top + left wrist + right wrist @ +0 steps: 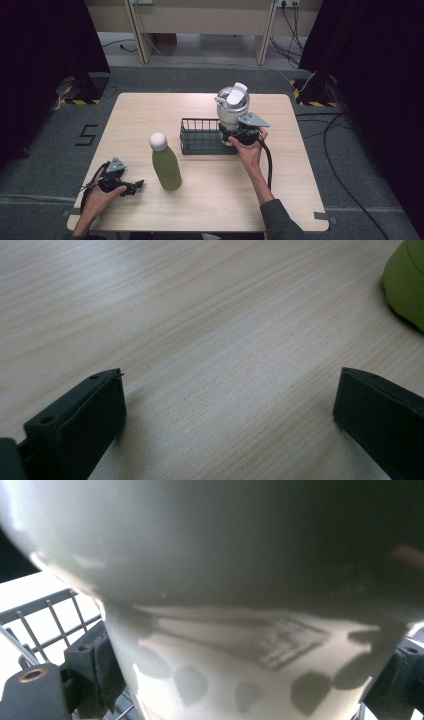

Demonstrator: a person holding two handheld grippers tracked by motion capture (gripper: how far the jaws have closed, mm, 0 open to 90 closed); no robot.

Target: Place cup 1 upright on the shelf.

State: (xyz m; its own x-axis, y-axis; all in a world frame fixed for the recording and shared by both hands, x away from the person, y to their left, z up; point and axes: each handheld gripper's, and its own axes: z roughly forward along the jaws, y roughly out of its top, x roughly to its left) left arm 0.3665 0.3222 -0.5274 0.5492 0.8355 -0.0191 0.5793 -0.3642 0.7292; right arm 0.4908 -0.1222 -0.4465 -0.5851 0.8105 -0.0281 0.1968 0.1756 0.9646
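Right tool (235, 136) clamped on white jug (232, 107), low on its narrow base, at right end of wire basket (200, 136). Left tool (131, 187) released, jaws wide apart, flat on worktop (210, 200); green bottle (166, 166) upright just beyond its tips.

A lab set up for recording.
A lone wooden surface (210, 200) stands on grey carpet between black curtains (45, 45), with hazard tape (75, 101) on the floor, a taped "5" (86, 135), and loose cables (345, 165) running to wall sockets.
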